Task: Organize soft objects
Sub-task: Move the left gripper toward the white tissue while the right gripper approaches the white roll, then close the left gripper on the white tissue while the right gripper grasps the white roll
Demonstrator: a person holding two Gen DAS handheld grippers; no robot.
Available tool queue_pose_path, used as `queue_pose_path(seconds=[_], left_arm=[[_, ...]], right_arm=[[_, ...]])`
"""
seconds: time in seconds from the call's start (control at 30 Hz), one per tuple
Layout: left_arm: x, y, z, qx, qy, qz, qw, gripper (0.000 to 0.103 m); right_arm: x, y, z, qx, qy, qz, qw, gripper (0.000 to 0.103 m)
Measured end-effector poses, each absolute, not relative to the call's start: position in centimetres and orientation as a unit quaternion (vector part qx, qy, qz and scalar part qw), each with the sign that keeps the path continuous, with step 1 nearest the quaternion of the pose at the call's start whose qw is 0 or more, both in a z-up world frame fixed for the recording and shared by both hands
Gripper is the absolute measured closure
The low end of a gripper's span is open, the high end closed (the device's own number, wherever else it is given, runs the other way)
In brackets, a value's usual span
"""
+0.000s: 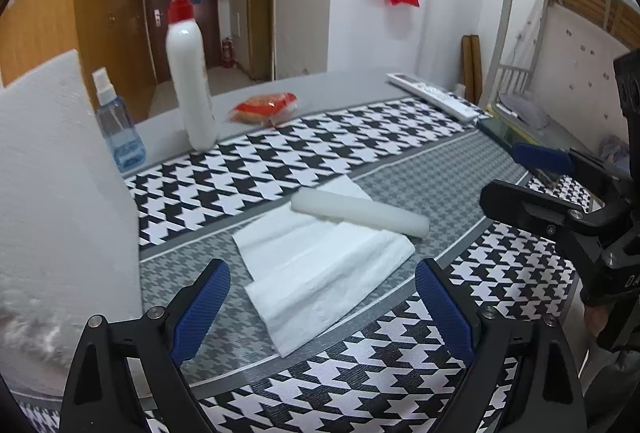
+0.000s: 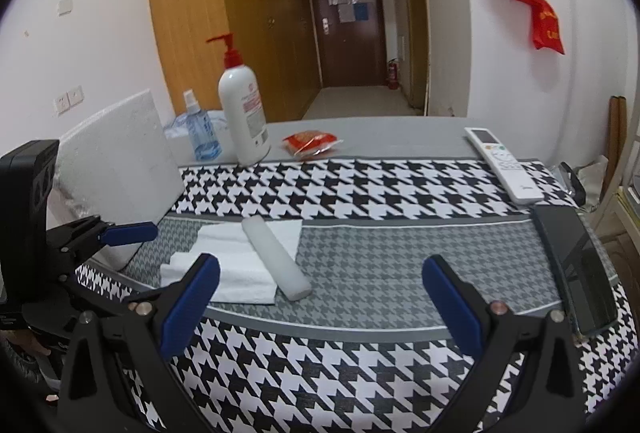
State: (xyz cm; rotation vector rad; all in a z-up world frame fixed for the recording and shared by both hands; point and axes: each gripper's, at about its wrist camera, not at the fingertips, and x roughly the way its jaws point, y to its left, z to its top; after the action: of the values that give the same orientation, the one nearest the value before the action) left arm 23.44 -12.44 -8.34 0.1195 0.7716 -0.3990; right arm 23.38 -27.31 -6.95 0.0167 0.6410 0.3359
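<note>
A folded white paper towel (image 1: 320, 265) lies on the houndstooth cloth (image 1: 360, 385). A white foam cylinder (image 1: 360, 213) rests across its far end. My left gripper (image 1: 322, 309) is open and empty, its jaws either side of the towel's near end. The right gripper (image 1: 540, 173) shows at the right edge of the left wrist view. In the right wrist view the towel (image 2: 236, 265) and cylinder (image 2: 276, 257) lie to the left, and my right gripper (image 2: 320, 305) is open and empty above the grey band. The left gripper (image 2: 128, 233) shows at the left there.
A white foam block (image 2: 120, 169) stands at the left. A pump bottle (image 2: 244, 113), a blue spray bottle (image 2: 200, 133) and a red packet (image 2: 310, 143) stand at the back. A white remote (image 2: 500, 161) and a dark phone (image 2: 576, 265) lie at the right.
</note>
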Motion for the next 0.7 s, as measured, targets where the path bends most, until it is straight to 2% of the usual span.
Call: queue_pose_path(seconds=[0.33, 0.57, 0.7], left_arm=[[24.6, -12.3, -9.4, 0.045, 0.39, -0.192, 0.9, 0.026], [25.2, -12.5, -10.1, 0.048, 0.407, -0.194, 0.891, 0.03], [25.6, -12.4, -10.6, 0.056, 0.418, -0.183, 0.888, 0.044]], right_arm=[[24.9, -26.5, -7.8, -0.004, 0.335, 0.196, 0.922, 0.001], [25.9, -25.9, -8.4, -0.005, 0.353, 0.211, 0.911, 0.001], [26.5, -25.2, -9.0, -0.01, 0.369, 0.223, 0.902, 0.001]])
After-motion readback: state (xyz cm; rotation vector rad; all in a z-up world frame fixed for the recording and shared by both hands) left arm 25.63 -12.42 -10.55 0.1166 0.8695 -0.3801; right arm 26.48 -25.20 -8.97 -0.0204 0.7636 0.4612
